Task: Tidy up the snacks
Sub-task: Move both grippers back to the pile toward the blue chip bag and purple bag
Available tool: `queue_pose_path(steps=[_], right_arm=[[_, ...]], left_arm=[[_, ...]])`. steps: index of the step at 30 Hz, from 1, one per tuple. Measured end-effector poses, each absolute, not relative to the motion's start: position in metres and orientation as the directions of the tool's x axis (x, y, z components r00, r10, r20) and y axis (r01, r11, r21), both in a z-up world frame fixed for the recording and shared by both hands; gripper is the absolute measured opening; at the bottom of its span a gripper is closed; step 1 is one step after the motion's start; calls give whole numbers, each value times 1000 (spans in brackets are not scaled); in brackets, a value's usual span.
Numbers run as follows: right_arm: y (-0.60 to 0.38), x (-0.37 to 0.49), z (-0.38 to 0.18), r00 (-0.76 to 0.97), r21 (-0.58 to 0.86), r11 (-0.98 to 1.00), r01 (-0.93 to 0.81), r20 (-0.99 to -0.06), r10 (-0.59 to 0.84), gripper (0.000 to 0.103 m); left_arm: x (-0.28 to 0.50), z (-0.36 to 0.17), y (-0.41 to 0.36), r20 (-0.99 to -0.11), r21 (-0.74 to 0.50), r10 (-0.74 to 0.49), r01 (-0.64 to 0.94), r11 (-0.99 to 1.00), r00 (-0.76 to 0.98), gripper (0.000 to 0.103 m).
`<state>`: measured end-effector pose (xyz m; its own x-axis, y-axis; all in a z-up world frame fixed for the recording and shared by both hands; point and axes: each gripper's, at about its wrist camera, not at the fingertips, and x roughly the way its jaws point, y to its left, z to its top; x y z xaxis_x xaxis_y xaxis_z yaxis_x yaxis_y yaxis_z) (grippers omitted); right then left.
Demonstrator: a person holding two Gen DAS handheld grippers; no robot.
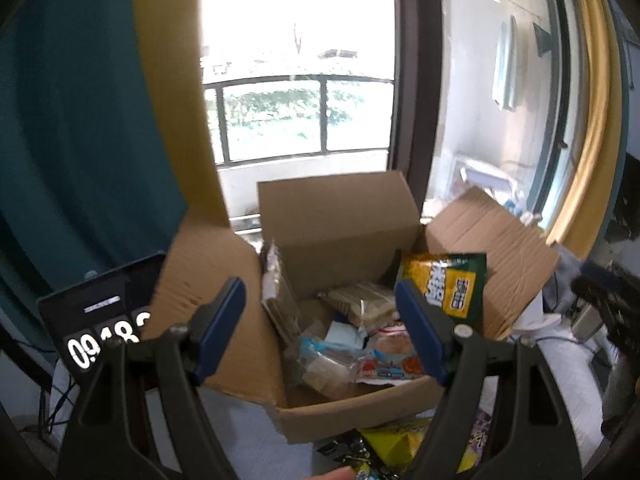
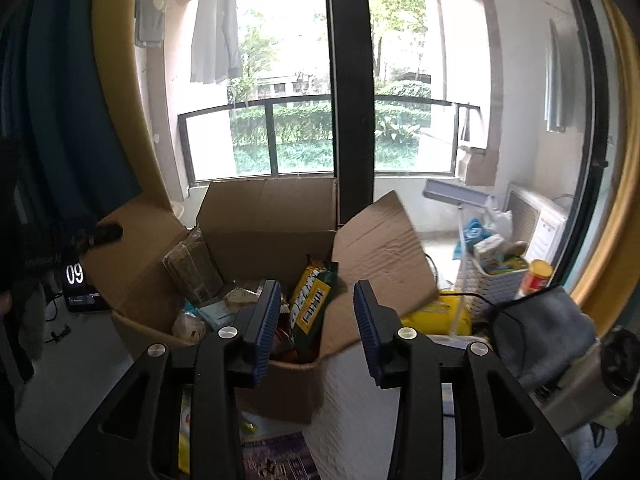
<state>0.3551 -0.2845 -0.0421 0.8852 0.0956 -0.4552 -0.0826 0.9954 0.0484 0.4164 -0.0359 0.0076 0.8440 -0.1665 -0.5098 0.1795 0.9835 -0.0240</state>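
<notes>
- Left of the left gripper (image 1: 320, 332): a black clock display (image 1: 96, 320) with white digits, half hidden behind the box's left flap; teal curtain (image 1: 72, 128) behind it.
- Left gripper: blue pads (image 1: 222, 328) wide apart, nothing between them, held over the near edge of the open cardboard box (image 1: 352, 412).
- Past its fingertips, inside the box: a clear brown cracker pack (image 1: 280, 300) leaning on the left wall, a pale wafer pack (image 1: 360, 300) in the middle, a blue-and-white wrapped snack (image 1: 324, 352) and a red-and-white pack (image 1: 390, 364) lying on the pile.
- Just behind the left gripper's right finger: a yellow-green snack bag (image 1: 448, 284) standing against the box's right flap.
- Below the left gripper, outside the box: yellow packets (image 1: 396, 444) on the white table (image 1: 240, 428); a fingertip (image 1: 336, 474) at the bottom edge.
- Right gripper (image 2: 316, 332): pads apart, empty, near the box's front right corner.
- Between and just beyond its fingers: the yellow-green bag (image 2: 312, 308), upright in the box, touching no pad.
- Under the right gripper: a purple printed pack (image 2: 276, 456) on the table.
- Right of the right gripper: a yellow pack (image 2: 440, 316), white basket (image 2: 492, 284) with items, yellow-lidded can (image 2: 538, 276), grey cloth (image 2: 548, 332).
</notes>
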Motion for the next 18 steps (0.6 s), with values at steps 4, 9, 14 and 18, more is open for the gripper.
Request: queue_pose_path(steps=[4,9,14,18], right_arm=[[-293,326,-40,890,45,997,-67,-448,80,46],[-306,296,-43,889,49,997,-53,-452,69,50],[-313,271,-54,877,50,996,-78,-472,92,57],[-312,258,-70,862,50,993,-110,-492,120,63]], left_arm=[[401,3,-25,-516,-60,-170,162,985,839,78],[361,-19,-19,-531,-63,-174,166,984,830,78],[324,-39,-11,-545,-99,-193,165,981,816,78],[299,-56,-7,-560,-110,-198,165,980,804,78]])
